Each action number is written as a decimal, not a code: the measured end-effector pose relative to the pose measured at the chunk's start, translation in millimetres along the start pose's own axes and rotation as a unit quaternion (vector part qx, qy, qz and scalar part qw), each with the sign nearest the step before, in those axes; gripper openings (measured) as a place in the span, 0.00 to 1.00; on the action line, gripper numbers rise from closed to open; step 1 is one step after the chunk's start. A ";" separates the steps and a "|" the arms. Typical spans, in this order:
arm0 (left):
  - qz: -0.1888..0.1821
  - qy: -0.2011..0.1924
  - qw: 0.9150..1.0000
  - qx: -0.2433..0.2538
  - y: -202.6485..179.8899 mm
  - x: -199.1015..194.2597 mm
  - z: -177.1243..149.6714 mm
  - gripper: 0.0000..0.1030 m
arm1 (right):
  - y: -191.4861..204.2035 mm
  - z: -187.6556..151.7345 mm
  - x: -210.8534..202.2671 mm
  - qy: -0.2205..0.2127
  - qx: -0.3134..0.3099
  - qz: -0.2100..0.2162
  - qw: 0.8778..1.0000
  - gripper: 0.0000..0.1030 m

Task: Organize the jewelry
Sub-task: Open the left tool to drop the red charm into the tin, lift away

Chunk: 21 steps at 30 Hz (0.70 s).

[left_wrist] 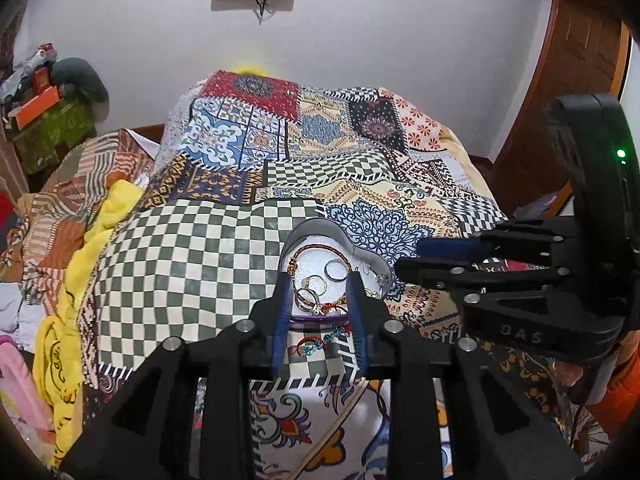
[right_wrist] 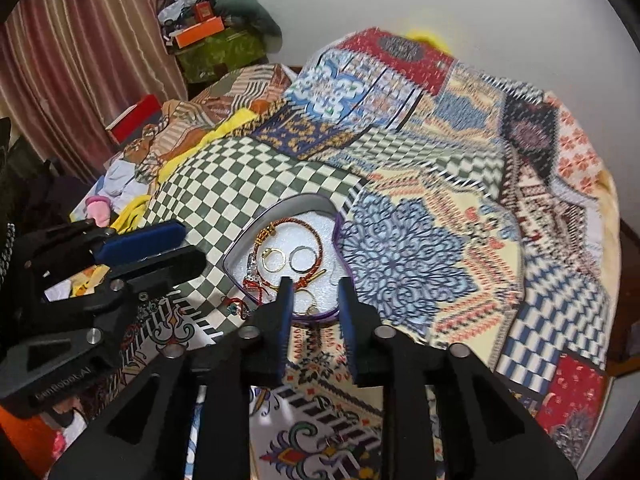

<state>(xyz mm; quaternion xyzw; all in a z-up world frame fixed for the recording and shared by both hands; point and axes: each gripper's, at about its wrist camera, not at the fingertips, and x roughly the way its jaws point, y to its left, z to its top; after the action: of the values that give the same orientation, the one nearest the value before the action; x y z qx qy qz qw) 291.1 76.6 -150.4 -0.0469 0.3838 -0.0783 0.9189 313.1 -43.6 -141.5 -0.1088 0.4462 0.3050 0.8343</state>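
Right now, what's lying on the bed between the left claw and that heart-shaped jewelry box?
In the left wrist view, a red thread bracelet with teal beads lies on the quilt, between the left gripper and the heart-shaped box.

White wall [left_wrist: 360,32] behind bed; patchwork quilt [left_wrist: 248,168] covers bed. Striped curtain [right_wrist: 80,60] at left. Wooden door [left_wrist: 580,80] at right. Cluttered green-draped stand [right_wrist: 224,52] in corner.

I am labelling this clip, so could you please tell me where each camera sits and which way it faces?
Left wrist: on the left gripper, facing forward over the heart-shaped tin; the right gripper shows at right.
Right wrist: on the right gripper, facing the tin; the left gripper shows at left.
Shared: the tin and patchwork bedspread.
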 end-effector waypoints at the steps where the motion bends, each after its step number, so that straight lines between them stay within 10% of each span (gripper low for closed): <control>1: 0.001 -0.001 1.000 0.001 -0.8 -4.6 -1.6 0.27 | 1.5 -1.9 -6.4 -0.007 -0.004 -0.008 1.000 0.26; 21: 0.004 0.050 0.999 0.005 -2.4 -23.1 -60.3 0.34 | 0.1 -67.4 -18.2 0.024 -0.007 -0.043 0.999 0.29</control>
<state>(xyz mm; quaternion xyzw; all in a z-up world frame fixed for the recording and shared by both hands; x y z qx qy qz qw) 231.8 76.8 -176.2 -0.0373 0.4290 -0.0788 0.8991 259.8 -81.6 -165.7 -0.1407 0.4591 0.2694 0.8348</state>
